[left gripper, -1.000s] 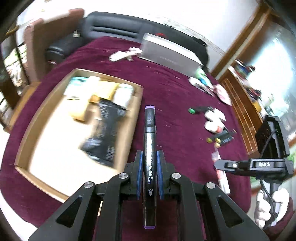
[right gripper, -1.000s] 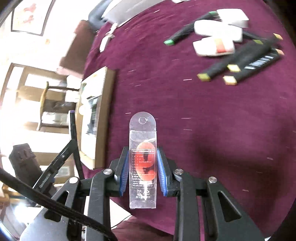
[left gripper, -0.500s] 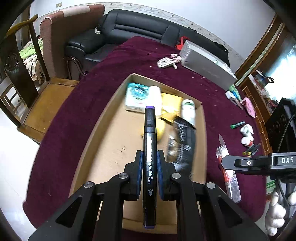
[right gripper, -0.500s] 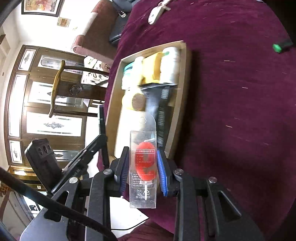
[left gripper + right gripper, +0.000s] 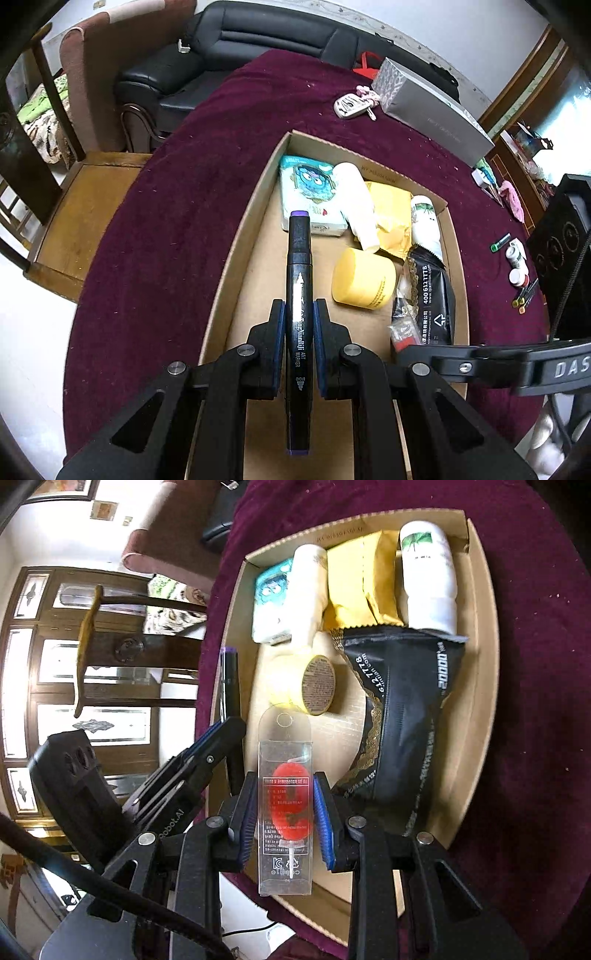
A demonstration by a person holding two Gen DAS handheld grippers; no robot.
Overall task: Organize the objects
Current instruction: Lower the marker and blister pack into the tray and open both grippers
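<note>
I am holding a black art marker (image 5: 299, 295) clamped lengthwise in my left gripper (image 5: 299, 332), hanging over the near-left part of the cardboard tray (image 5: 236, 258). My right gripper (image 5: 286, 819) is gripping a clear pack with a red piece inside (image 5: 285, 805) over the tray's near edge. A yellow jar (image 5: 364, 282), black pouch (image 5: 402, 716) and white bottle (image 5: 428, 576) are lying toward the tray's far end.

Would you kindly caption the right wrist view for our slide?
Right gripper holding a clear packet with a red item over the cardboard box of assorted goods.
</note>
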